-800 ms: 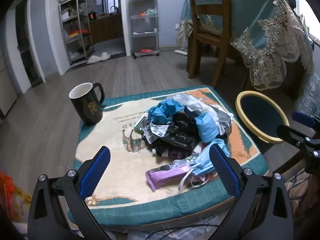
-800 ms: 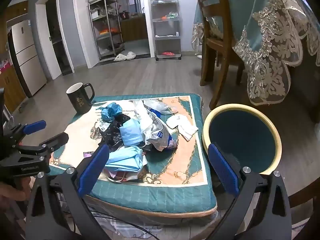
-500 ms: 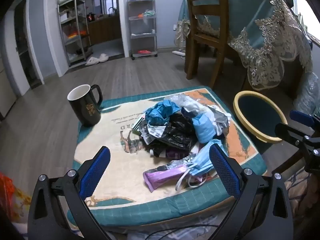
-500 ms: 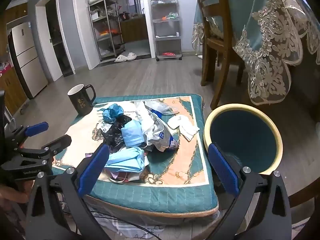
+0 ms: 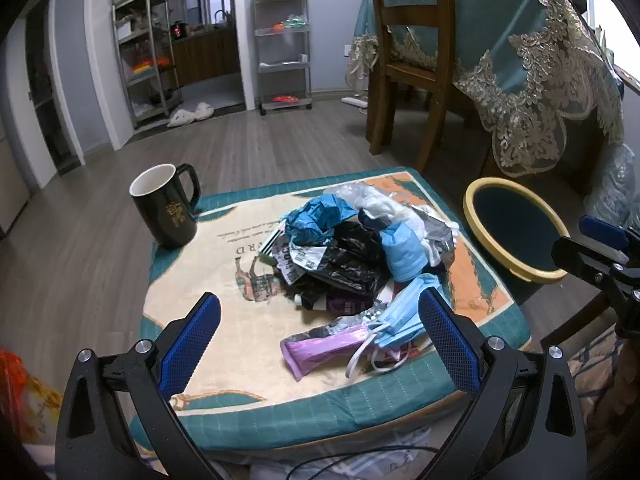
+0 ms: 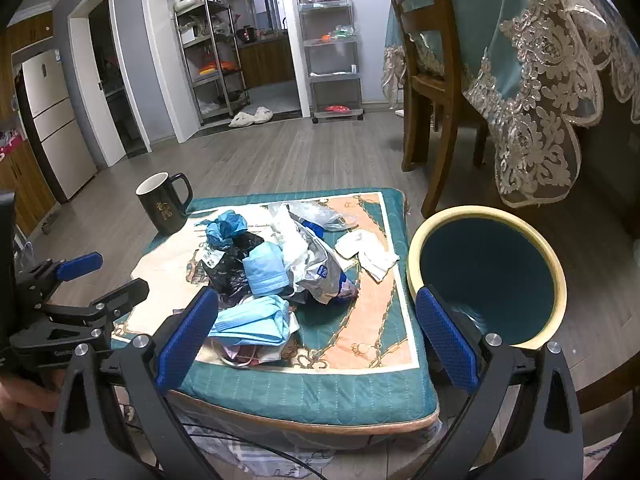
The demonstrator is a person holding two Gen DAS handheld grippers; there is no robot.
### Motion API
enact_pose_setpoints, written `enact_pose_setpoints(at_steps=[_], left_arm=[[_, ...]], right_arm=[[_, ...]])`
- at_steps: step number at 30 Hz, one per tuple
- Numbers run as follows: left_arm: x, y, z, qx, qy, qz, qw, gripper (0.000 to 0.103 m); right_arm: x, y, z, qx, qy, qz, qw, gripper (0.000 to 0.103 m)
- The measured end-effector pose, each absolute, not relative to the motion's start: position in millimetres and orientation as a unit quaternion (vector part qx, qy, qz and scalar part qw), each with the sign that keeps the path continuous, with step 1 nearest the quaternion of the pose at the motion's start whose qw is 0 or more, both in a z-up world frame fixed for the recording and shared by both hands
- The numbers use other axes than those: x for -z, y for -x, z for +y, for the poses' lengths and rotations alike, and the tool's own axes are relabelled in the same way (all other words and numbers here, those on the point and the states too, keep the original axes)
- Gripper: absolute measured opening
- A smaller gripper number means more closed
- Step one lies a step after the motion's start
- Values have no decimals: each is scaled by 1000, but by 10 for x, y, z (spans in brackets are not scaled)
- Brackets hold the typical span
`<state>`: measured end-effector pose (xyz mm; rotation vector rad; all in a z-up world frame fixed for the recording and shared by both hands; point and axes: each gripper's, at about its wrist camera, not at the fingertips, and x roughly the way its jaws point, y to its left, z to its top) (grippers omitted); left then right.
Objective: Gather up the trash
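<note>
Slightly closer now: across the last second both wrist views have eased toward the low cushioned surface point(image 5: 472, 368), and the trash heap point(image 5: 352, 256) sits a touch lower and nearer in each view. Nothing on it has shifted; no piece has been lifted. Judged from that, collection has not started and this is approach only. Left hand-held gripper point(image 5: 316, 344) hovers at the near edge with its jaws spread wide and nothing between them; the purple wrapper point(image 5: 324, 346) and a blue face mask point(image 5: 400, 320) lie just ahead of it. Right hand-held gripper point(image 6: 316, 332) is likewise wide apart and empty, over the near right corner, with a flattened blue mask point(image 6: 256, 322) close to its left finger. The heap is a loose tangle: crumpled blue paper point(image 5: 320, 218), black plastic film point(image 5: 348, 260), silver foil bag point(image 6: 320, 268), white tissue point(image 6: 370, 254) lying apart toward the bin side. Containers: the round bin point(image 6: 554, 268), yellow rim and dark teal inside, stands on the floor just beside the surface's right edge; what shows of its interior is bare, no trash in it. Black mug point(image 5: 170, 212) stands upright at the far left corner, well apart from the heap; white inside, contents cannot be seen from either angle. Likely not trash, best left alone.
</note>
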<state>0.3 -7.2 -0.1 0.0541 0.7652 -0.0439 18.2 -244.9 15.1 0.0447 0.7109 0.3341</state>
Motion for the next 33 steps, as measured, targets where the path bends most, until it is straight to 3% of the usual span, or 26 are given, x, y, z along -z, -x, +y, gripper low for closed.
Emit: enact_pose_setpoints(at_steps=[33], left_arm=[[28,19,-107,24,-23,376,926,98]], right_arm=[[-143,-186,-2444,-161,-24,352,922,97]])
